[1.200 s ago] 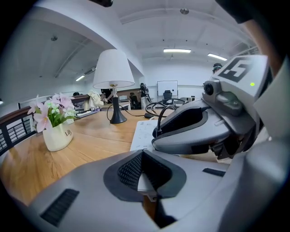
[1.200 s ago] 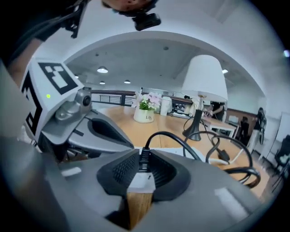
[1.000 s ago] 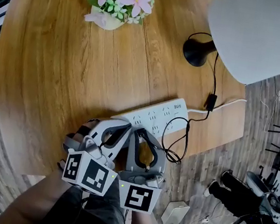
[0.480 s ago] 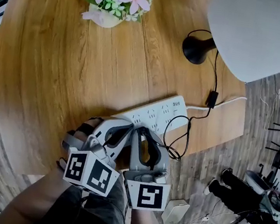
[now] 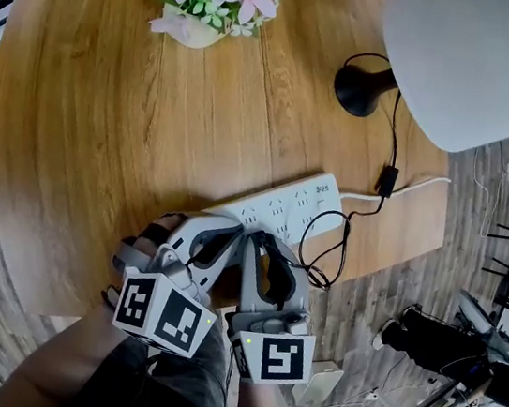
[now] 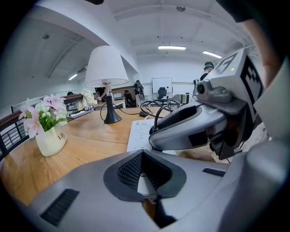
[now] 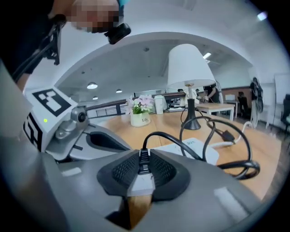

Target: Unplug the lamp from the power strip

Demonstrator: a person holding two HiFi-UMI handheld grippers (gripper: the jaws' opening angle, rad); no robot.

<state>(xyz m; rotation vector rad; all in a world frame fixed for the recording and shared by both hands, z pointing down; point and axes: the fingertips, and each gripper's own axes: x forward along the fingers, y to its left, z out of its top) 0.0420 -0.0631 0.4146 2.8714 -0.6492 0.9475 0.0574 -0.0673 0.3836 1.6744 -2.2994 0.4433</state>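
Counter (image 5: pixel 86 125): round, wood-grained, seen from steeply above.
Lamp (image 5: pixel 474 65): at the far right edge of the counter, white shade spreading out past that edge, black base (image 5: pixel 362 89) standing on the wood.
Cord (image 5: pixel 394 133): black, running from the base toward the near right edge, through an inline switch (image 5: pixel 386 181), then curling into a loose loop (image 5: pixel 323 253) at that edge, just beside the strip.
Power strip (image 5: pixel 282 210): white, lying flat and aslant close to the near right edge, its own white lead going off over the right edge, its near end under the two claws.
Left claw (image 6: pixel 144 174): closed down narrow on the near end of the power strip, a white slab of its casing pinched between the dark ribbed pads.
Right claw (image 7: pixel 142 171): closed narrow on the plug (image 7: pixel 143 159), the black ribbed sleeve of the cord rising from between the pads, a pale block just below it.
Plug seating: cannot tell whether seated in the strip or lifted clear.
Claws together: side by side at the near edge, tips close, marker cubes (image 5: pixel 165 313) and (image 5: pixel 274 359) toward the person.
Vase of pink flowers (image 5: pixel 203 10): at the far edge, well apart from the strip.
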